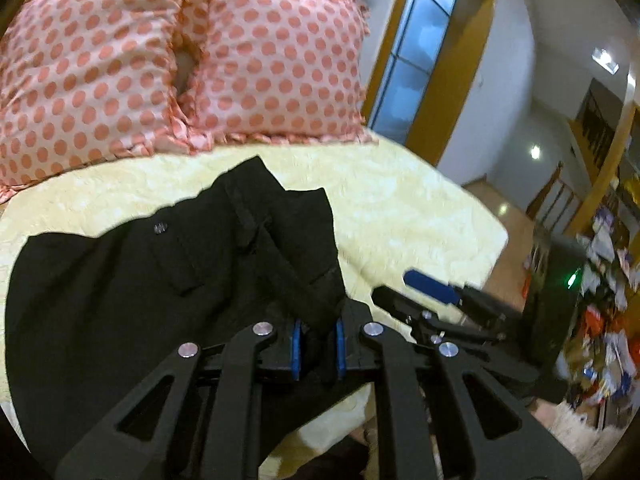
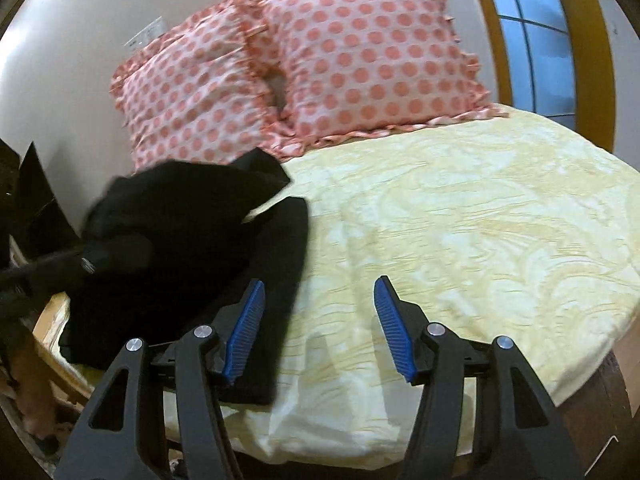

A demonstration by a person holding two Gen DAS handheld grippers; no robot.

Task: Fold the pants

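Note:
Black pants (image 1: 132,288) lie bunched on the yellow bedspread (image 1: 400,208). My left gripper (image 1: 318,344) is shut on a fold of the pants and lifts it off the bed. In the right wrist view the pants (image 2: 192,240) lie at the left of the bed (image 2: 460,220), one leg running toward the front edge. My right gripper (image 2: 320,320) is open and empty, its left finger over the edge of that leg. The right gripper also shows in the left wrist view (image 1: 424,296), to the right of the pants.
Two pink polka-dot pillows (image 2: 300,80) lean against the wall at the head of the bed. A window (image 1: 416,48) in a wooden frame is behind. The bed's front edge (image 2: 360,440) is close. Clutter (image 1: 600,320) fills the floor at right.

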